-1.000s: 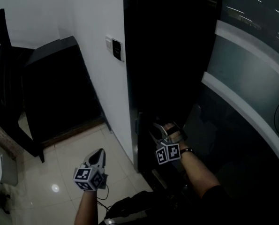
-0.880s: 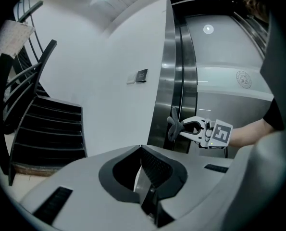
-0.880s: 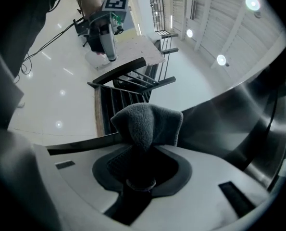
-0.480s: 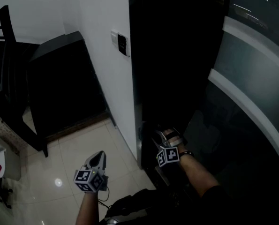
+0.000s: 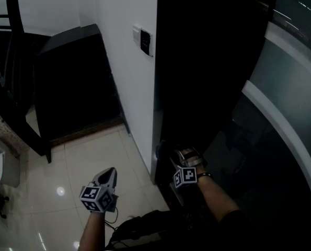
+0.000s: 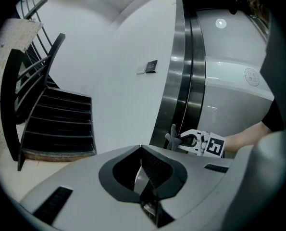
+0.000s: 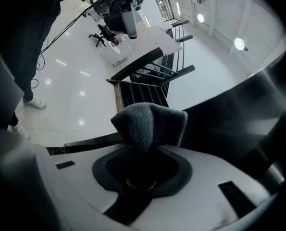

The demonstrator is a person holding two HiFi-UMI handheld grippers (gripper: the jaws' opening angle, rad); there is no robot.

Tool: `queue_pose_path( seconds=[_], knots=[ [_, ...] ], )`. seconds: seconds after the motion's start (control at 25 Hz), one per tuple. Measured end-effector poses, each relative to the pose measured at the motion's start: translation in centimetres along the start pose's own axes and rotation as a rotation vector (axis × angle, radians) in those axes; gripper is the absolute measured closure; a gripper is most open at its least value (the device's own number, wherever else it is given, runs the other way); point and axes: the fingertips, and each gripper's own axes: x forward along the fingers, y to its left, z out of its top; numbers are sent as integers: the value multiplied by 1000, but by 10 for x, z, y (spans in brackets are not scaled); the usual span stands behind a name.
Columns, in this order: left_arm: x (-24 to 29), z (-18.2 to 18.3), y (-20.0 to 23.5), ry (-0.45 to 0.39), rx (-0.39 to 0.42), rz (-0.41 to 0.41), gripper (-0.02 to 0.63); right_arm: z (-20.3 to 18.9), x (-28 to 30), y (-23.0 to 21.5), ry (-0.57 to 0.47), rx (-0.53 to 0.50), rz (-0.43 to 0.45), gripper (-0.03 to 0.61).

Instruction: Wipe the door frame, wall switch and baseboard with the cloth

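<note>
The right gripper (image 7: 143, 150) is clamped on a grey, fleecy cloth (image 7: 150, 121), whose soft folds bulge up past the black ribbed pads. It holds the cloth low against the dark, smooth metal door frame (image 5: 158, 114), close to the narrow dark baseboard (image 7: 87, 141). The left gripper (image 6: 142, 170) has its jaws pressed together with nothing between them, and hangs above the glossy pale tiled floor (image 5: 84, 156), well apart from the frame. The small rectangular wall switch (image 5: 145, 41) sits on the matte white wall (image 5: 126, 82) just beside the frame, far above the cloth. Compared with a second ago, the right gripper is lower on the frame, further below the switch, while the left gripper has barely shifted.
</note>
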Motion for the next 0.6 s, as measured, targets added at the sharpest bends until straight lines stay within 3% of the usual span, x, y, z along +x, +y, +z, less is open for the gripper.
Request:
queue_pose_path(
  seconds=[0.36,0.48,0.6],
  knots=[
    [3,-6,4,5,-11,-3,623,-1,4,7,10,19,28,483],
    [11,-4,4,-10,-20,-34,623,0,-21,-20,1,52,-58,485],
    [28,-3,2,-25,-79,-83,623,4,-64,-75,-20,70,-214,485]
  ],
)
